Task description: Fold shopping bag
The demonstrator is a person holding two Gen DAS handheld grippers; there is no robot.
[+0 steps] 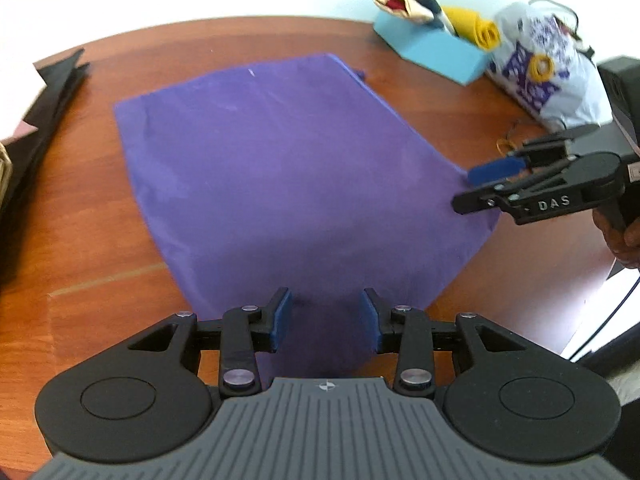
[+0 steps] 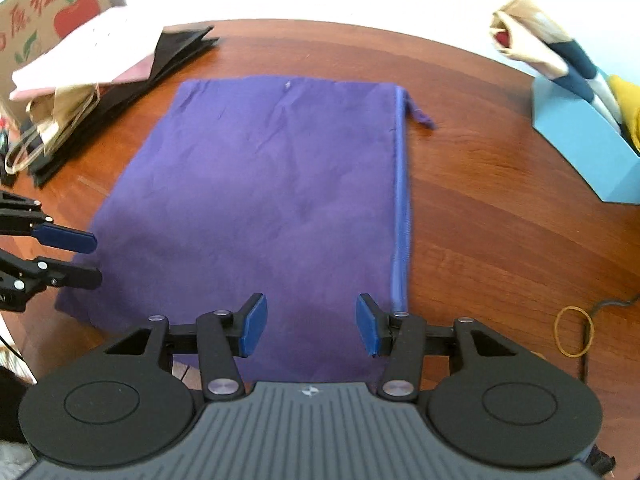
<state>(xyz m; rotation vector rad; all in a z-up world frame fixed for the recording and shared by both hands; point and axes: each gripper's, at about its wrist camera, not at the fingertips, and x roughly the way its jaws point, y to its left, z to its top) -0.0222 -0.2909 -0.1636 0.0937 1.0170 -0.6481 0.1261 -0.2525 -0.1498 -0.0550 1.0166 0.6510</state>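
Observation:
A purple fabric shopping bag (image 1: 280, 168) lies flat on the round wooden table (image 1: 100, 240); in the right wrist view the bag (image 2: 260, 184) shows a folded seam along its right side and a strap end poking out at the far right corner. My left gripper (image 1: 325, 296) hovers open over the bag's near edge with nothing between its blue pads. My right gripper (image 2: 311, 300) is also open above the near edge, beside the seam. Each shows in the other's view: the right gripper (image 1: 464, 190) by the bag's right corner, the left gripper (image 2: 97, 260) by its left edge.
A light blue holder (image 1: 436, 52) with rolled bags stands at the back right, next to a white patterned bag (image 1: 548, 76). Folded black bags (image 2: 176, 52), a paper bag (image 2: 60, 120) and an apple-printed carton (image 2: 52, 12) sit at the left. A rubber band (image 2: 574, 330) lies near the right.

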